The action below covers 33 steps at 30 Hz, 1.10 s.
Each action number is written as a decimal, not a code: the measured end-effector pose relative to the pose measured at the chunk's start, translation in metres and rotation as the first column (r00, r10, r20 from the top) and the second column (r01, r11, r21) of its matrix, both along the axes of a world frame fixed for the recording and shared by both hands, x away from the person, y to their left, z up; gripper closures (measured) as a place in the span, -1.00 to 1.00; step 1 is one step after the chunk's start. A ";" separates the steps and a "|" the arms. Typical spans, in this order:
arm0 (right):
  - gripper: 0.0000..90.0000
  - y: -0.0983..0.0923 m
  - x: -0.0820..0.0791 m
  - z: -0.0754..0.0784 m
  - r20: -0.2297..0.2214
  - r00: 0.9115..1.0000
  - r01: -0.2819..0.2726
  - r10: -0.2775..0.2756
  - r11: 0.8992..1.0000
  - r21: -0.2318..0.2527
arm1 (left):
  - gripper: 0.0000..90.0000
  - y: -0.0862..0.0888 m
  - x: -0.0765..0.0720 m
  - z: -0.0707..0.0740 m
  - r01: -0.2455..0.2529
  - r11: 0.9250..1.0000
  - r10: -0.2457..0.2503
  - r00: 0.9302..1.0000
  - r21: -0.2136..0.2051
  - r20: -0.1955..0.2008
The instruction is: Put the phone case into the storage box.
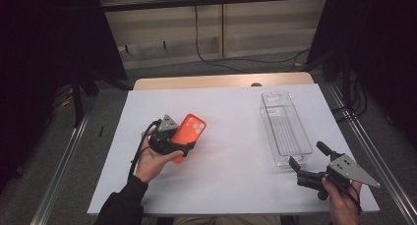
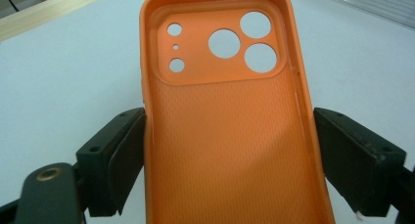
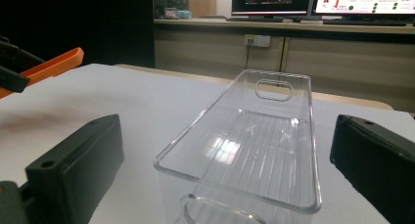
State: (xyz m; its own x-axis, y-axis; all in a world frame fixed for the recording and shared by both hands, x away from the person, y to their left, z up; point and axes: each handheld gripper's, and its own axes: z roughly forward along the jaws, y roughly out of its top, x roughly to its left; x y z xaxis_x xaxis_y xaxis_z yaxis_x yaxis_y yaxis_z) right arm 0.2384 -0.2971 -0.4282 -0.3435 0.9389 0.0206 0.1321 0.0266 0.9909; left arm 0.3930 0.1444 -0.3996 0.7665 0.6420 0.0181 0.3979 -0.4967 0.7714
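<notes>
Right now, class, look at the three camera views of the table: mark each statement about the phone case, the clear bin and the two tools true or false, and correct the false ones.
1. The left tool grips the orange phone case by its long sides. True.
2. The phone case lies inside the clear bin. False: it is held above the white table, apart from the bin.
3. The right tool is open and holds nothing. True.
4. The clear bin holds a phone. False: it is empty.
5. The case has five camera holes in all. False: six.
</notes>
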 end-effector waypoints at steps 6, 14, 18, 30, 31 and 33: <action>-1.00 0.006 0.003 0.001 -0.021 1.000 -0.009 0.009 1.000 0.000 | -0.65 0.004 -0.009 0.000 -0.006 1.000 0.006 1.000 -0.015 0.003; -1.00 0.020 0.007 0.008 -0.024 0.999 -0.027 0.026 1.000 -0.015 | -0.66 0.000 -0.020 0.001 0.011 1.000 -0.011 1.000 -0.021 0.026; -1.00 0.026 0.013 0.010 -0.032 0.998 -0.048 0.047 0.999 -0.012 | -0.65 -0.005 -0.023 0.000 0.003 1.000 -0.002 1.000 -0.024 0.026; -1.00 0.055 0.029 0.014 -0.076 0.990 -0.119 0.118 0.993 -0.007 | -0.65 -0.016 -0.028 -0.006 0.030 0.999 -0.030 0.999 -0.013 0.032; -1.00 0.057 0.030 0.014 -0.081 0.989 -0.121 0.121 0.993 -0.005 | -0.65 -0.016 -0.028 -0.006 0.033 0.999 -0.032 0.999 -0.013 0.033; -1.00 0.062 0.034 0.014 -0.093 0.987 -0.129 0.129 0.992 0.003 | -0.65 -0.017 -0.029 -0.006 0.027 1.000 -0.027 0.999 -0.013 0.039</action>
State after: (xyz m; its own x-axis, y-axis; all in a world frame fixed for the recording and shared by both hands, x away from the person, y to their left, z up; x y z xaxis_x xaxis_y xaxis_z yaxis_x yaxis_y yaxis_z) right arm 0.2721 -0.2352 -0.4138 -0.4585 0.8870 0.0551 0.2184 0.0524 0.9745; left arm 0.3640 0.1272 -0.4058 0.7823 0.6216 0.0396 0.3540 -0.4960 0.7929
